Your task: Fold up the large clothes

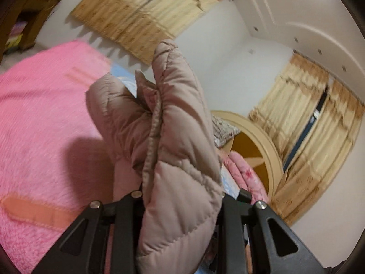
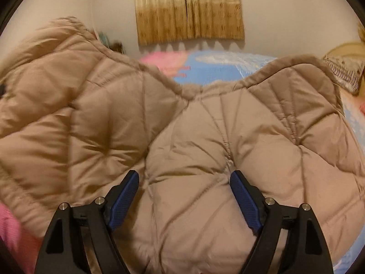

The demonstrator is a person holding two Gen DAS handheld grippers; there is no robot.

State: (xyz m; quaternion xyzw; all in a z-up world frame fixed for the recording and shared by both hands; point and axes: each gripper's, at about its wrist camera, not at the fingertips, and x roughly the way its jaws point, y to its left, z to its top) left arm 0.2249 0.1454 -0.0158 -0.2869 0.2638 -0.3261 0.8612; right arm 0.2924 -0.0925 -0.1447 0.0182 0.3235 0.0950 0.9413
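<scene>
A beige quilted puffer jacket fills the right wrist view, spread over the bed. My right gripper is open, its blue-padded fingers pressed into a puffy fold of the jacket between them. In the left wrist view my left gripper is shut on a bunched edge of the same jacket and holds it up above the bed, tilted. The jacket hides the left fingertips.
A pink fleece blanket covers the bed, with a blue printed sheet beyond it. A round wooden headboard and a patterned pillow lie at the bed's end. Beige curtains hang on the white walls.
</scene>
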